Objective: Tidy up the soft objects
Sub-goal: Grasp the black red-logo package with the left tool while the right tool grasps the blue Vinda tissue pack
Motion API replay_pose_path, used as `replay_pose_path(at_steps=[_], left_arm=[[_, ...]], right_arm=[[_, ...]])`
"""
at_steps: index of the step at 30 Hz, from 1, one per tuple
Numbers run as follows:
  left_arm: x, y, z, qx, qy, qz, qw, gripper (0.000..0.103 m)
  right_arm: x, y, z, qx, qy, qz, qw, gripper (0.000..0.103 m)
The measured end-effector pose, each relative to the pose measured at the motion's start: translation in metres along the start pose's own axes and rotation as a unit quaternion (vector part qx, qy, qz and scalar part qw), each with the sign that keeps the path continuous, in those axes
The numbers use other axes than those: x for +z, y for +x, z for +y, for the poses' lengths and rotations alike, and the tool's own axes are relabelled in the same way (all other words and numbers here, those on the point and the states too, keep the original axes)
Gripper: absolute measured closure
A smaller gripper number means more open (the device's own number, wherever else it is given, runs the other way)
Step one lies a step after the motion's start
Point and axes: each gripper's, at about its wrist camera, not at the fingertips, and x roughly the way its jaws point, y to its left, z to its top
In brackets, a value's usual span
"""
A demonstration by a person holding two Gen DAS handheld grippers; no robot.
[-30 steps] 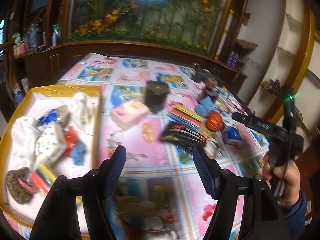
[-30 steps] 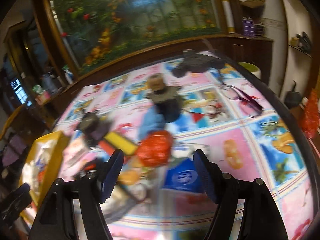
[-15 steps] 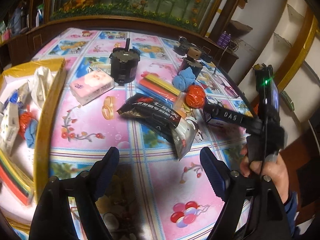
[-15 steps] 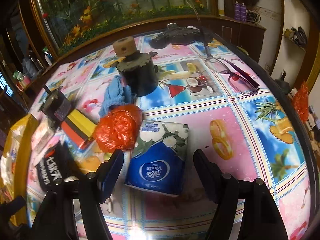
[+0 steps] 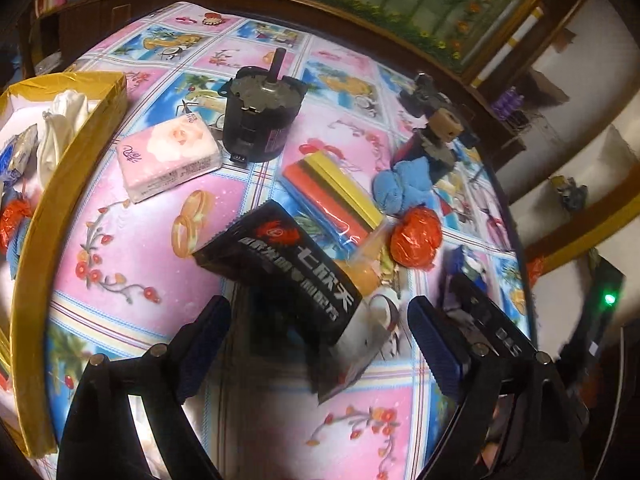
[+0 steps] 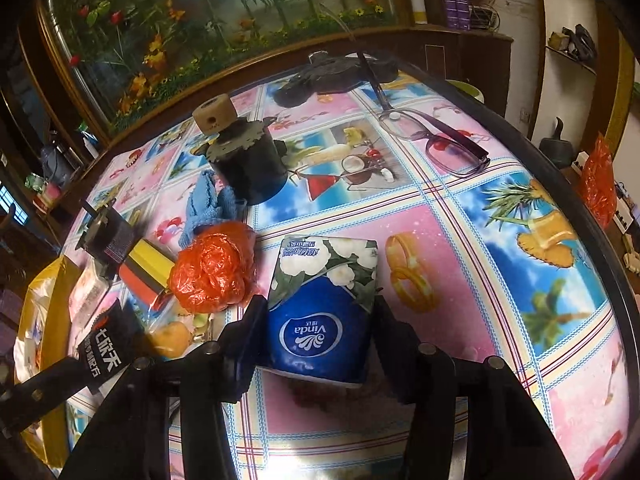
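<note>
A home: patterned tablecloth (image 6: 460, 216), eyeglasses (image 6: 436, 140), wooden cabinets (image 6: 460, 56).

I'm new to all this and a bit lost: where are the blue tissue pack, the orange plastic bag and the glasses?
blue tissue pack (image 6: 316, 332): right wrist view, logo.
orange plastic bag (image 6: 212, 268): right wrist view, middle.
glasses (image 6: 448, 148): right wrist view, frame.

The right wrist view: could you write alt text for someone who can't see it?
A handheld two-finger claw grips a blue Vinda tissue pack on a table with a colourful patterned cloth. Left of the pack lies a crumpled orange plastic bag; farther back stand a black motor and a pair of glasses.
</note>
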Motion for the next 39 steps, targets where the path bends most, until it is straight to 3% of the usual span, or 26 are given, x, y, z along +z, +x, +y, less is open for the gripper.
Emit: replay_pose_path(at_steps=[5,7,8,9,12,15,19,22,24,30,39], left_arm=[[0.005,0.018,-0.014,0.033,0.029,-0.018,0.9989,0.014],[0.005,0.025,-0.013,0.03,0.042,-0.015,0.9985,0.029],[0.005,0.029,-0.011,0.036,0.049,-0.006,0.9981,0.047],[0.005,0.033,-0.008,0.031,0.053,0.004,0.9981,0.053],[0.003,0.03,-0.002,0.028,0.075,-0.003,0.9968,0.059],[-0.003,0.022,0.013,0.002,0.084,-0.01,0.9964,0.064],[-0.015,0.007,0.03,-0.024,0.089,-0.029,0.9954,0.067],[-0.025,-0.009,0.035,-0.018,0.11,-0.08,0.9906,0.067],[-0.028,-0.018,0.037,-0.033,0.115,-0.107,0.987,0.067],[-0.03,-0.033,0.034,-0.044,0.133,-0.162,0.9768,0.067],[-0.032,-0.039,0.034,-0.046,0.142,-0.176,0.9729,0.067]], right_arm=[[0.0,-0.004,-0.003,0.013,0.011,-0.005,1.0,0.048],[0.0,-0.006,-0.004,0.017,0.013,-0.006,1.0,0.048],[0.0,-0.007,-0.004,0.019,0.014,-0.007,1.0,0.048],[0.0,-0.007,-0.004,0.021,0.014,-0.008,1.0,0.048],[0.0,-0.009,-0.003,0.03,0.013,-0.008,0.999,0.048],[-0.001,-0.01,0.001,0.039,0.006,-0.011,0.999,0.048],[-0.003,-0.017,0.012,0.057,-0.014,-0.027,0.998,0.048],[-0.007,-0.023,0.028,0.072,-0.045,-0.043,0.995,0.048],[-0.011,-0.026,0.042,0.079,-0.075,-0.052,0.993,0.048],[-0.024,-0.035,0.076,0.112,-0.145,-0.07,0.981,0.047],[-0.023,-0.028,0.078,0.113,-0.147,-0.063,0.981,0.047]])
